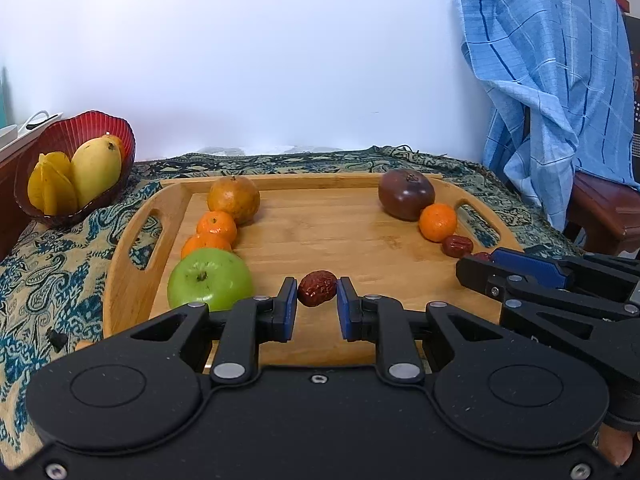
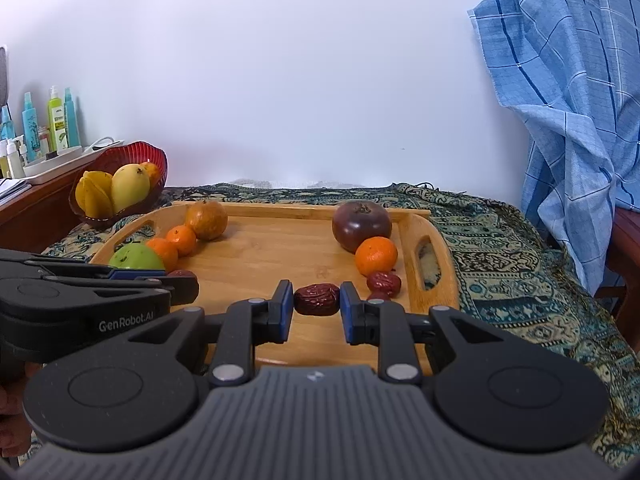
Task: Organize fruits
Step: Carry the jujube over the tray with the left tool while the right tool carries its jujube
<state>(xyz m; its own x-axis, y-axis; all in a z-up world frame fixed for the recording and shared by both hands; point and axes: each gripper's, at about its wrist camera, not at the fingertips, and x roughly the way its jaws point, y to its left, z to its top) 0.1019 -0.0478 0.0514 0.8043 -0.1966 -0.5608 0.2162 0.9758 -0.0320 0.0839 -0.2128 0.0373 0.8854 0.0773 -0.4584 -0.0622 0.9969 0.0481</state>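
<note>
Left gripper (image 1: 317,294) clamps a date (image 1: 317,288) over the near part of the tray (image 1: 316,240). Ahead to its left, an apple (image 1: 210,280), two tangerines (image 1: 216,226) and a round fruit (image 1: 234,199) recede in a row. Right gripper (image 2: 316,300) grips a second date (image 2: 317,299); ahead to its right lie two dates (image 2: 384,283), a tangerine (image 2: 376,256), then a persimmon (image 2: 361,226). Far left, off the tray, a bowl (image 1: 100,128) holds fruit.

Both grippers tilt gently downward, side by side and close together. The left gripper (image 1: 317,294) has its jaws drawn in tight on a red date (image 1: 318,288), blue pads pressing either end. The right gripper (image 2: 316,300) grips a second red date (image 2: 317,299) the same way, pads against its ends. Each gripper's black body reaches into the other's view, the right one's knuckles visible at the edge.
</note>
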